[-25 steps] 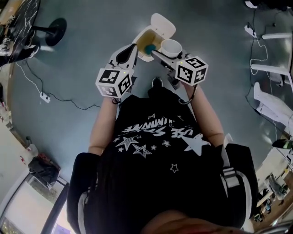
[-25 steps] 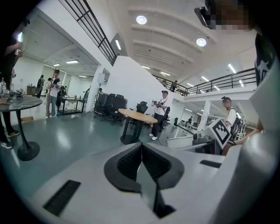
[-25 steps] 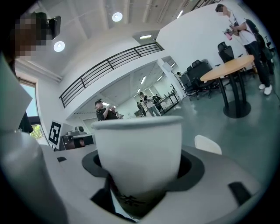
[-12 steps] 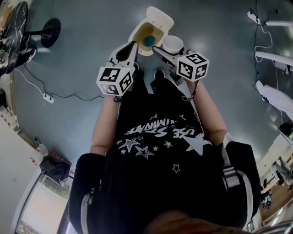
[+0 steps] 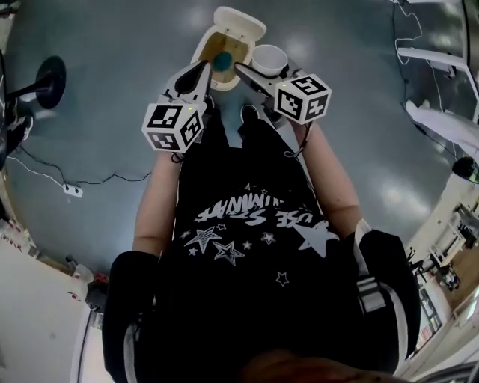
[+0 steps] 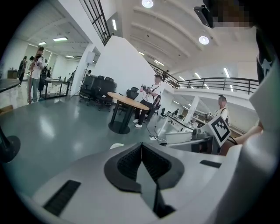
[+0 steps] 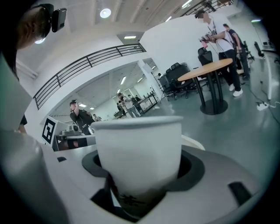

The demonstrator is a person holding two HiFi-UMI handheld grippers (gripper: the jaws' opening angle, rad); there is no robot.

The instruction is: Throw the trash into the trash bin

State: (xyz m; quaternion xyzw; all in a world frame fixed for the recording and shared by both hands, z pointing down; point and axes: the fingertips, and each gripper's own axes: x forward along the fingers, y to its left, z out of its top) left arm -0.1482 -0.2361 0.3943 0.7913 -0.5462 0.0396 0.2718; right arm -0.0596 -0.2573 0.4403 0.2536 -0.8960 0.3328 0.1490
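Note:
A cream trash bin (image 5: pixel 208 46) stands on the grey floor with its lid (image 5: pixel 239 21) flipped up, and a blue thing (image 5: pixel 222 60) lies inside it. In my right gripper (image 5: pixel 258 69) (image 7: pixel 139 168), which is shut on it, a white paper cup (image 5: pixel 269 58) (image 7: pixel 138 148) stands upright just right of the bin's rim. My left gripper (image 5: pixel 203 69) (image 6: pixel 141 146) is shut with nothing in it, and its tip hangs over the bin's near edge.
The person's shoes (image 5: pixel 254 114) stand just short of the bin. A black round stand base (image 5: pixel 49 75) and a power strip (image 5: pixel 72 190) with its cable lie on the floor at left. White equipment (image 5: pixel 441 120) is at right. A round table (image 6: pixel 127 103) and several people are farther off.
Both grippers have sunk and pushed forward towards the bin, with the cup still in the right one. The head view has swung, so the bin now sits higher and further left.

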